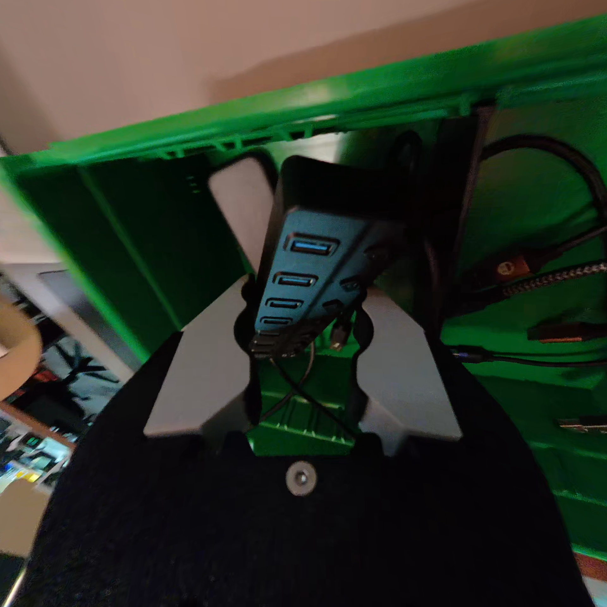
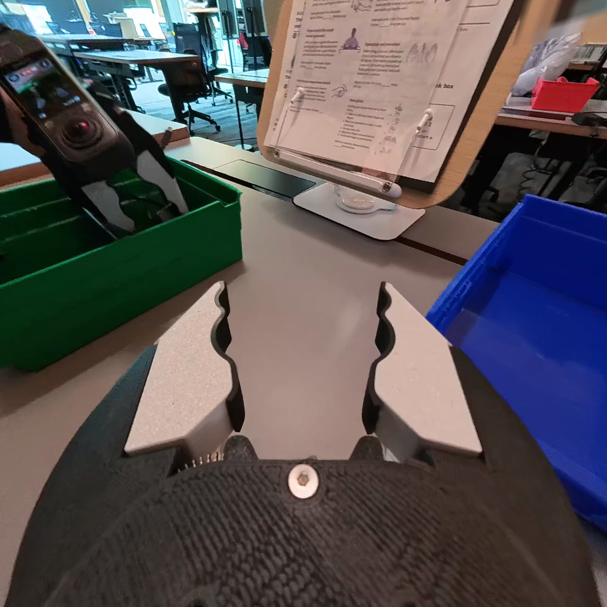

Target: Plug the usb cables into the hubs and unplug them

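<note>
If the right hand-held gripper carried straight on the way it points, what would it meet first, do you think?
The right hand-held gripper is open over bare table; going straight on, it would probably first meet the white base of the document stand, though depth is unclear.

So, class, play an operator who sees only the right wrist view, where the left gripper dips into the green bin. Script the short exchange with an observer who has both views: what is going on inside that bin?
Operator: Is the left gripper holding anything in the green bin?
Observer: Yes. Its fingers are shut on a dark USB hub, gripped near its lower end.
Operator: Anything plugged into the hub's front ports?
Observer: The blue-lined ports facing the left wrist camera look empty.
Operator: Where are the cables?
Observer: Several lie loose to the right of the hub on the bin floor, among them a braided cable and an orange-tipped plug.
</note>
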Demonstrator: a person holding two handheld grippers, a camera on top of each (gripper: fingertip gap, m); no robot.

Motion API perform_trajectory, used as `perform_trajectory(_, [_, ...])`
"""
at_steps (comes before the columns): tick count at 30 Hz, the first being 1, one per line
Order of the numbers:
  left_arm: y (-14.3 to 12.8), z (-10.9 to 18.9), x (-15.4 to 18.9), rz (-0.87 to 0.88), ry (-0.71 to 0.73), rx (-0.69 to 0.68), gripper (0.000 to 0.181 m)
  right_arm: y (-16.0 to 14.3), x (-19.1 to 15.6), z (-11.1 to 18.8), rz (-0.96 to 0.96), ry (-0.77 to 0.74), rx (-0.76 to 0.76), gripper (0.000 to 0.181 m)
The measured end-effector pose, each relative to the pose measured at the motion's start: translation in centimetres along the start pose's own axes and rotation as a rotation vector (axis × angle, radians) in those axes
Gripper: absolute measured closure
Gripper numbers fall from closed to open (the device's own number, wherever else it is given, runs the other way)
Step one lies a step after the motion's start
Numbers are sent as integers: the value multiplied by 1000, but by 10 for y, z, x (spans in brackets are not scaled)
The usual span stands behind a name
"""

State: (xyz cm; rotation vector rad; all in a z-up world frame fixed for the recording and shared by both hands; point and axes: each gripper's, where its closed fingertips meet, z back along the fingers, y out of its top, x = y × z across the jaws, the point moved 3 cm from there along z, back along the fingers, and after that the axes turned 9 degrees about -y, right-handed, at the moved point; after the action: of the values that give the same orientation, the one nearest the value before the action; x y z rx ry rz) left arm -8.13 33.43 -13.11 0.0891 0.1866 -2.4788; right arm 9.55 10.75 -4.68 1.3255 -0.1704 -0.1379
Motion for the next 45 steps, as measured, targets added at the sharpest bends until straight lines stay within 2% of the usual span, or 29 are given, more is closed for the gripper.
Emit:
perform_trajectory(5, [-5, 58, -11, 95, 255, 62, 128, 15, -24, 2, -19, 83, 56, 89])
perform_trajectory(10, [-5, 139, -13, 217, 564, 171, 128, 40, -63, 10, 16, 174, 151, 84])
perform_trajectory(13, [12, 184, 0, 282, 688, 279, 128, 66, -86, 25, 51, 196, 267, 81])
perform_trajectory(16, [47, 209, 21, 237, 819, 296, 128, 90, -110, 43, 60, 233, 408, 86])
perform_trajectory(19, [89, 219, 40, 173, 968, 287, 128, 102, -124, 51, 43, 228, 487, 90])
perform_trajectory(21, [115, 223, 52, 125, 1059, 285, 128, 104, -130, 54, 44, 235, 520, 101])
perform_trajectory(23, [133, 227, 59, 75, 1140, 270, 129, 108, -124, 57, 25, 199, 558, 121])
perform_trajectory(25, [143, 230, 62, 63, 1206, 267, 129, 111, -119, 62, 10, 199, 587, 131])
perform_trajectory(27, [155, 225, 64, 28, 1200, 275, 129, 114, -116, 67, 14, 193, 624, 137])
perform_trajectory(29, [166, 222, 65, -12, 1231, 281, 130, 109, -113, 63, 31, 185, 580, 156])
perform_trajectory(31, [167, 219, 62, -17, 1280, 244, 130, 105, -109, 57, -28, 216, 509, 158])
perform_trajectory(38, [174, 205, 56, -7, 1331, 336, 128, 94, -93, 52, -113, 312, 468, 158])
perform_trajectory(40, [173, 210, 55, 74, 1344, 447, 124, 97, -78, 54, -191, 287, 507, 158])
perform_trajectory(42, [168, 217, 61, 219, 1307, 674, 114, 101, -58, 62, -266, 261, 562, 158])
perform_trajectory(43, [166, 220, 65, 322, 1246, 845, 111, 104, -46, 67, -302, 244, 594, 158])
perform_trajectory(45, [165, 223, 73, 555, 987, 1249, 110, 109, -29, 81, -332, 216, 667, 158])
